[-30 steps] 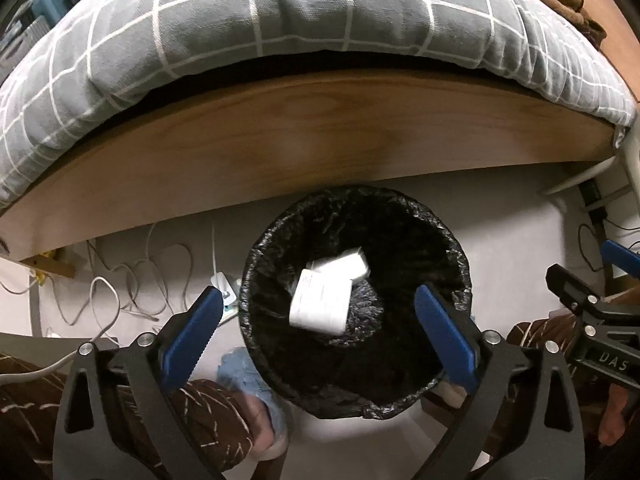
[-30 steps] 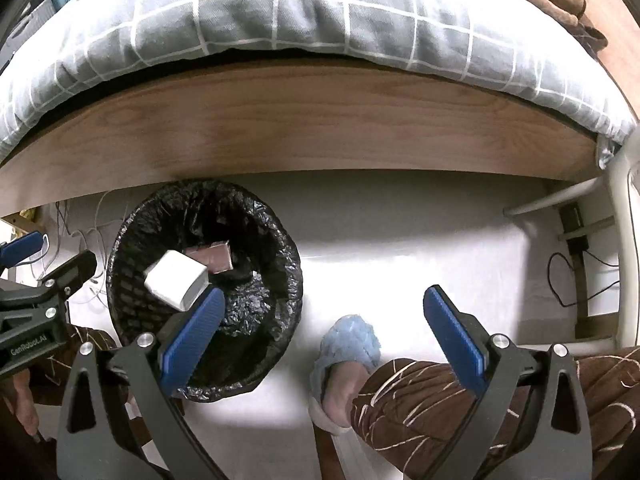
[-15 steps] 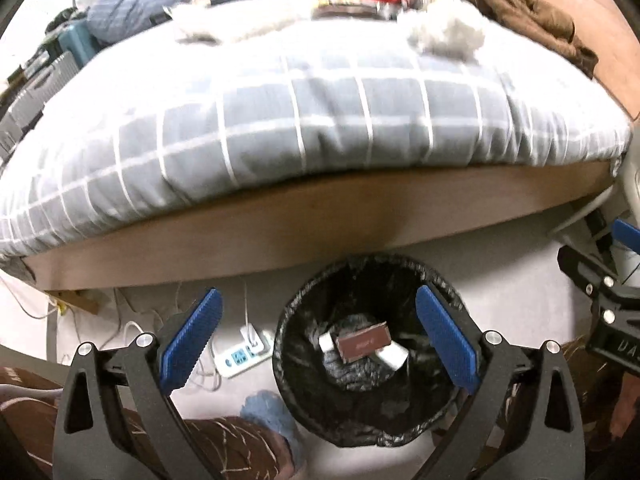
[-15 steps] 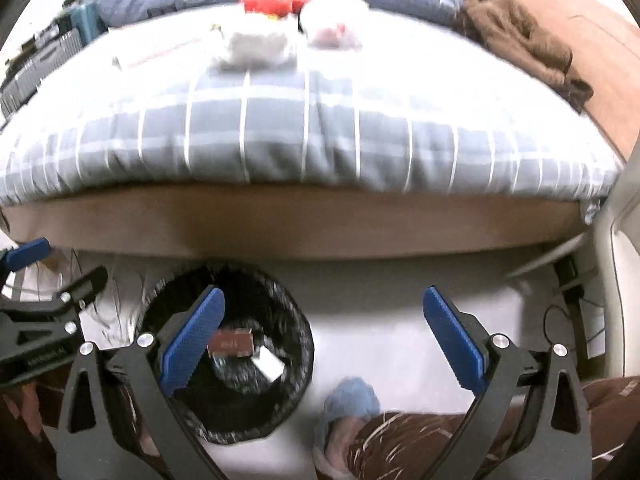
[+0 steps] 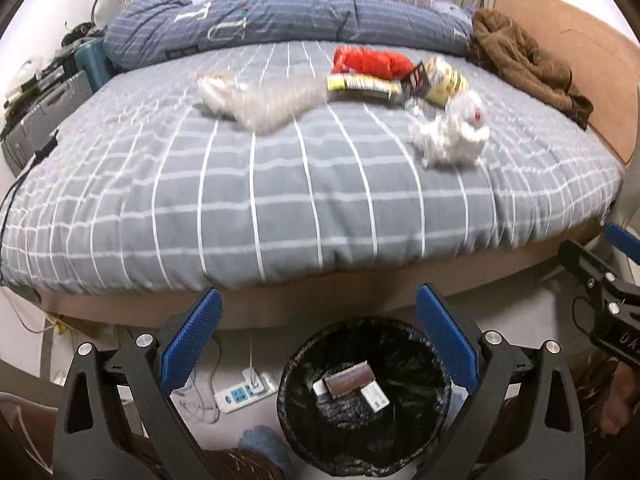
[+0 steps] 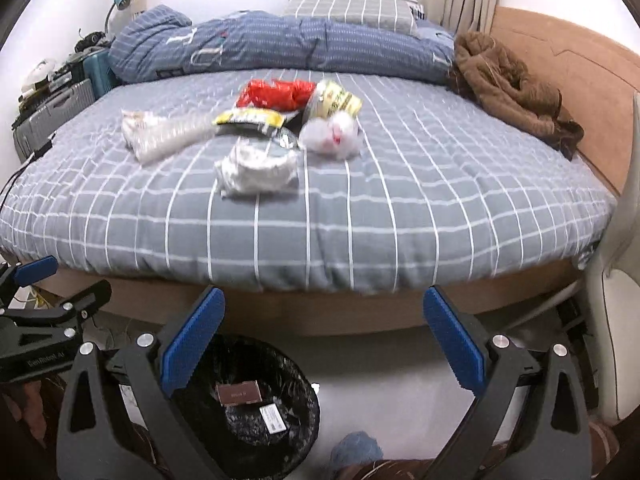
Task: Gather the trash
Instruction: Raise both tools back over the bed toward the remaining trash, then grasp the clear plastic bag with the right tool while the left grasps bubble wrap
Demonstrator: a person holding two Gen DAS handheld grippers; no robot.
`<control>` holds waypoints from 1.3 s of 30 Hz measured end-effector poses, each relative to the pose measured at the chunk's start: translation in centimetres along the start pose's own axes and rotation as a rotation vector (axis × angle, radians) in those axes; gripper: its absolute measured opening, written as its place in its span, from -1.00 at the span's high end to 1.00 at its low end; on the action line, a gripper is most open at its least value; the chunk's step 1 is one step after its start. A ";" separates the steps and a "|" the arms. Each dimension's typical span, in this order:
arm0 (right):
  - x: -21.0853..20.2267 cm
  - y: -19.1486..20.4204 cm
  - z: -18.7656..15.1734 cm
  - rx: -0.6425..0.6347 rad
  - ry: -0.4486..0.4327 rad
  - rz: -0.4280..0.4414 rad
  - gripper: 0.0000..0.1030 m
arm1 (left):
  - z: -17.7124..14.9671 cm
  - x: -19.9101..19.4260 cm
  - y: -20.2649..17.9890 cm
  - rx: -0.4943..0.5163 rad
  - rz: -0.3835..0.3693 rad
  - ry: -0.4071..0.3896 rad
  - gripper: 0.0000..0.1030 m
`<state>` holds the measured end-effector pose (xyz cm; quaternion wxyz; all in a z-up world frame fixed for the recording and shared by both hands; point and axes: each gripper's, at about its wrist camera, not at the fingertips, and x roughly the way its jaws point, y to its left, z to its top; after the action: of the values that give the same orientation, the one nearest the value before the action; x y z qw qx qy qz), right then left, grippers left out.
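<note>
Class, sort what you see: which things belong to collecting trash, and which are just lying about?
Job: red wrapper, white crumpled bag, clear plastic bag, yellow packet, bin.
Lying about: brown garment, blue duvet, power strip.

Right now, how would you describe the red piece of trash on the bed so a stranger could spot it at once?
Start at the bed with the grey checked cover, then find the heap of trash near its middle. The red bag lies crumpled at the far edge of that heap, toward the blue quilt. It is the only bright red thing there; its neighbours are white, clear or yellow.
</note>
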<state>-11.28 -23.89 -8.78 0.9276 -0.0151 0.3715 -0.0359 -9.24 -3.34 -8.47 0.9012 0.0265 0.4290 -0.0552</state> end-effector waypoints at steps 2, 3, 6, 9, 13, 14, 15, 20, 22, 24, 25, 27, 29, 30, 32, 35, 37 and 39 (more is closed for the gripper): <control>-0.2 0.1 0.6 -0.002 -0.014 0.004 -0.85 | 0.9 -0.3 0.2 -0.006 -0.008 -0.018 -0.86; -0.3 0.1 1.1 -0.004 -0.024 0.004 -0.86 | 1.4 -0.5 0.3 -0.012 -0.012 -0.027 -0.86; -0.2 0.1 2.4 -0.006 -0.051 0.010 -0.86 | 2.6 -0.4 0.5 -0.020 -0.016 -0.044 -0.86; 0.1 -0.2 3.6 -0.003 -0.068 0.011 -0.85 | 3.9 -0.3 0.7 -0.021 -0.017 -0.060 -0.86; 0.9 -0.7 5.2 0.008 -0.083 0.007 -0.85 | 6.0 0.0 1.2 -0.022 -0.013 -0.084 -0.86; 1.3 -1.0 5.7 0.016 -0.087 0.010 -0.85 | 6.5 0.2 1.4 -0.023 -0.012 -0.087 -0.86; 1.5 -1.1 6.1 0.022 -0.090 0.011 -0.85 | 6.9 0.4 1.6 -0.025 -0.009 -0.090 -0.86; 3.1 -1.7 8.0 0.037 -0.094 0.019 -0.83 | 9.4 1.6 2.8 -0.042 0.009 -0.113 -0.86; 3.7 -1.8 8.6 0.044 -0.092 0.023 -0.82 | 10.3 2.1 3.3 -0.048 0.015 -0.120 -0.86; 4.3 -1.8 9.2 0.044 -0.090 0.024 -0.82 | 11.3 2.7 3.8 -0.057 0.018 -0.126 -0.86; 4.7 -1.8 9.5 0.041 -0.088 0.023 -0.82 | 11.8 2.9 4.1 -0.059 0.017 -0.127 -0.86; 5.5 -1.7 10.1 0.034 -0.081 0.022 -0.82 | 12.6 3.4 4.5 -0.063 0.015 -0.132 -0.86; 6.2 -1.7 10.6 0.029 -0.075 0.019 -0.81 | 13.6 4.1 4.8 -0.062 0.013 -0.136 -0.86; 6.9 -1.8 11.0 0.026 -0.068 0.019 -0.78 | 14.3 4.6 4.9 -0.058 0.009 -0.138 -0.86; 7.6 -1.8 11.5 0.022 -0.061 0.020 -0.76 | 15.2 5.3 4.8 -0.046 0.008 -0.136 -0.86; 9.1 -2.2 12.4 0.021 -0.046 0.017 -0.75 | 16.3 6.9 4.7 -0.028 0.015 -0.126 -0.86; 10.3 -2.7 13.1 0.030 -0.030 0.013 -0.68 | 17.0 8.1 4.6 -0.020 0.014 -0.114 -0.86; 11.3 -3.1 13.5 0.037 -0.011 0.011 -0.64 | 17.8 9.4 4.5 -0.008 0.012 -0.100 -0.86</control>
<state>6.06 -27.83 -6.64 0.9300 0.0041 0.3656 -0.0374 10.90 -1.28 -4.54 0.9220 0.0229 0.3835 -0.0493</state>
